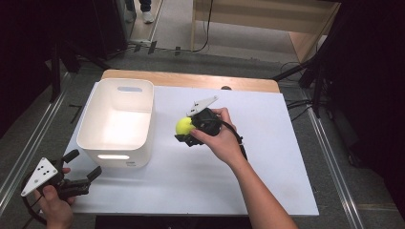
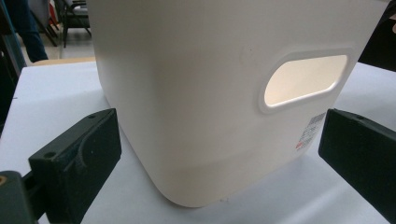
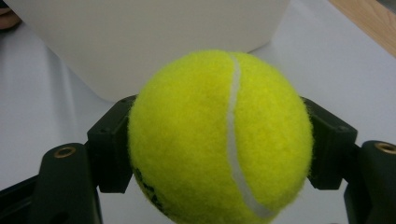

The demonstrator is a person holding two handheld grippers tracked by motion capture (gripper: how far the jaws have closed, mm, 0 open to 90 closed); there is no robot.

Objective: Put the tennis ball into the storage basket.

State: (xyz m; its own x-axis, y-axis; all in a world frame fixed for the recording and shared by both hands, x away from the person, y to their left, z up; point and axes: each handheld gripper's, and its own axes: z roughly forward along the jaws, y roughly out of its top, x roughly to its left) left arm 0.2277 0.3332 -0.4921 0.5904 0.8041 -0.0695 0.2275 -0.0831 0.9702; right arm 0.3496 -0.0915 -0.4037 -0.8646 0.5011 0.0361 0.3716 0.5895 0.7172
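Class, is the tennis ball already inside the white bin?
No, the right gripper holds the tennis ball beside the white bin.

Tennis ball (image 1: 184,126) right of bin (image 1: 117,123), on table (image 1: 267,157).

The tennis ball (image 3: 219,140) hides the right tongs' (image 3: 219,154) pads; its bottom is cropped.

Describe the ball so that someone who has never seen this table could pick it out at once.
On the white table, to the right of the white bin with cut-out handles, a hand holds the right gripper. The tennis ball sits clamped between its black jaws. It is fuzzy, bright yellow, with a curved white seam, the only brightly coloured thing there.
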